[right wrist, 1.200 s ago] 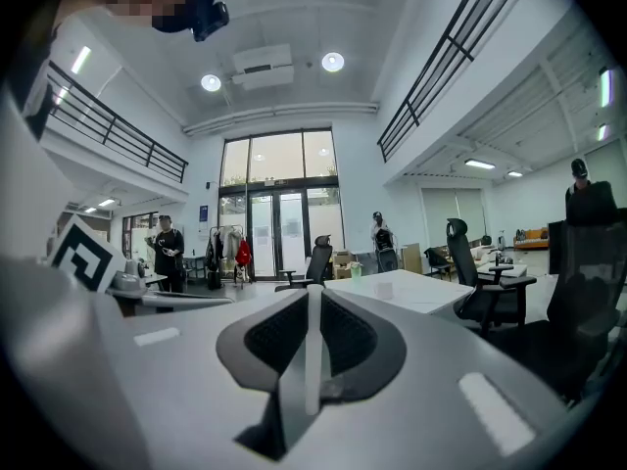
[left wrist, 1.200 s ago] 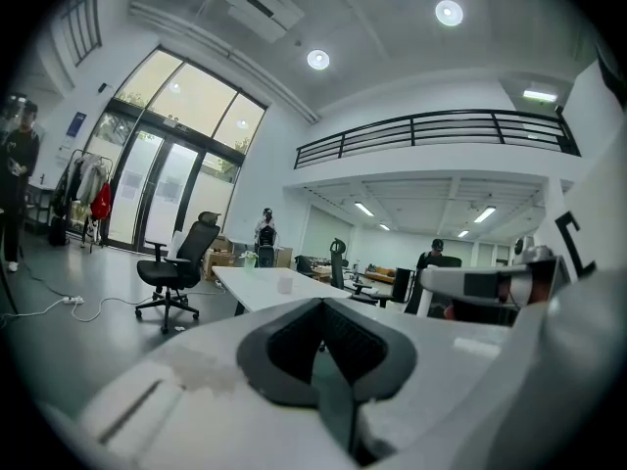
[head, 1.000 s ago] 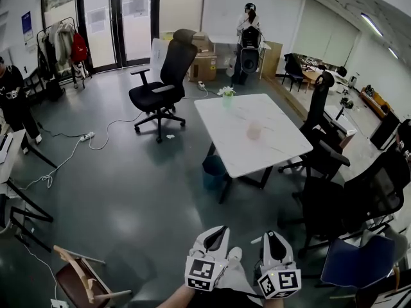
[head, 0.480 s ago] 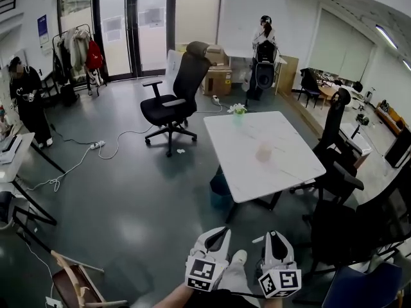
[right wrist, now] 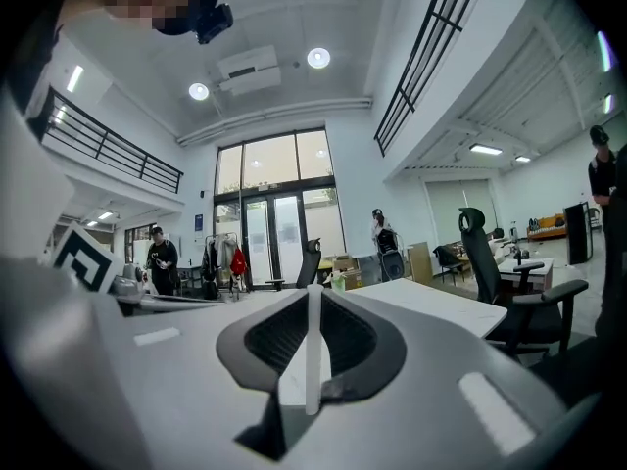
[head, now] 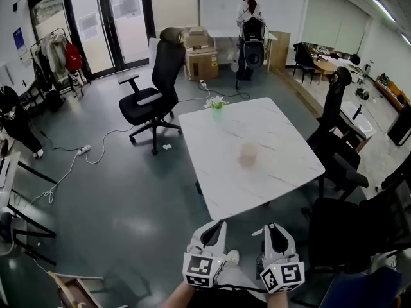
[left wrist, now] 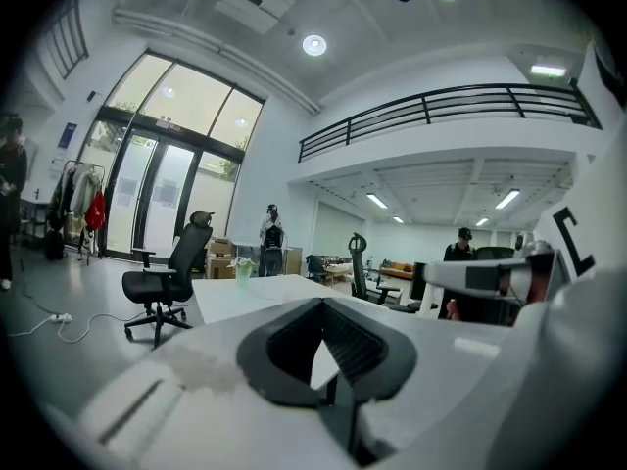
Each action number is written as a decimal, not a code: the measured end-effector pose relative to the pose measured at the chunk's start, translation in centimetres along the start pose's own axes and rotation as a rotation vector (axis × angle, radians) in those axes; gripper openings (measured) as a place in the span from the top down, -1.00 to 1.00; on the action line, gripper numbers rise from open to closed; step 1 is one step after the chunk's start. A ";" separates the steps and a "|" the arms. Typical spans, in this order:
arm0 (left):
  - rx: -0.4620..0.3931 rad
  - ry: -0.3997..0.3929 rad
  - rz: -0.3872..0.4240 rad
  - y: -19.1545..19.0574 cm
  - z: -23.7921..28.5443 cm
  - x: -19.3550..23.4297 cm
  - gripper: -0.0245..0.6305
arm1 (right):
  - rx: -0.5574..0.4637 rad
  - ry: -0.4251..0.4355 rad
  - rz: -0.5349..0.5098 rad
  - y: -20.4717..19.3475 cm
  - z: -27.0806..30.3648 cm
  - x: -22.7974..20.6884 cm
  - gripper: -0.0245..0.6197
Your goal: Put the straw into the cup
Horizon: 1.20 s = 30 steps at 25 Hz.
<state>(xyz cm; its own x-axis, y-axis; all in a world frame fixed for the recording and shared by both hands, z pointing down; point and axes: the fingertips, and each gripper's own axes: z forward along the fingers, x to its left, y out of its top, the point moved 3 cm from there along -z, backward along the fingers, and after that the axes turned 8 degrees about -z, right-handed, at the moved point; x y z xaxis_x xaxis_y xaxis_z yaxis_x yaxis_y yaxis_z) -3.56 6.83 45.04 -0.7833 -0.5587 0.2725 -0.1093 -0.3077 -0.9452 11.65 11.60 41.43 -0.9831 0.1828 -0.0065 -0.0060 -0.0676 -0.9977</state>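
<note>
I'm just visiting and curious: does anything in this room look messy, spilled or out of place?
Hardly. A power strip lies out on the open floor, left of the table, where someone could trip. The cup stands upright with nothing spilled around it. The right claw grips a straw, well short of the table.

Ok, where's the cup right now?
In the head view, the cup stands near the middle of the table, just right of frame centre, with the plant at the table's far corner.
</note>
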 end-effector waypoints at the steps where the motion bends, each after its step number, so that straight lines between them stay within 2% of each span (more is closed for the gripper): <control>1: 0.008 0.004 -0.007 -0.1 1.6 0.0 0.92 | 0.011 0.001 0.004 -0.2 1.0 -1.2 0.80; 6: 0.065 0.028 -0.014 -0.8 8.0 0.3 0.92 | 0.047 0.035 0.025 -0.9 6.4 -5.5 0.80; 12: 0.079 0.053 0.009 1.1 12.9 -0.3 0.92 | 0.052 0.089 0.056 0.0 11.1 -8.8 0.80; 19: 0.135 0.093 0.023 0.7 15.0 1.5 0.92 | 0.080 0.121 0.109 -1.3 14.4 -9.6 0.80; 30: 0.159 0.053 0.022 1.2 19.7 3.2 0.92 | 0.080 0.100 0.100 -0.8 19.3 -11.2 0.80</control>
<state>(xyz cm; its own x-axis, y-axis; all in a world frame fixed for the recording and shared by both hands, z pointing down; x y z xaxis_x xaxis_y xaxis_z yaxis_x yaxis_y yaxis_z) 5.85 -10.52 48.29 -0.8161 -0.5267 0.2378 0.0037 -0.4162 -0.9093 19.11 -9.30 43.62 -0.9566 0.2674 -0.1161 0.0724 -0.1677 -0.9832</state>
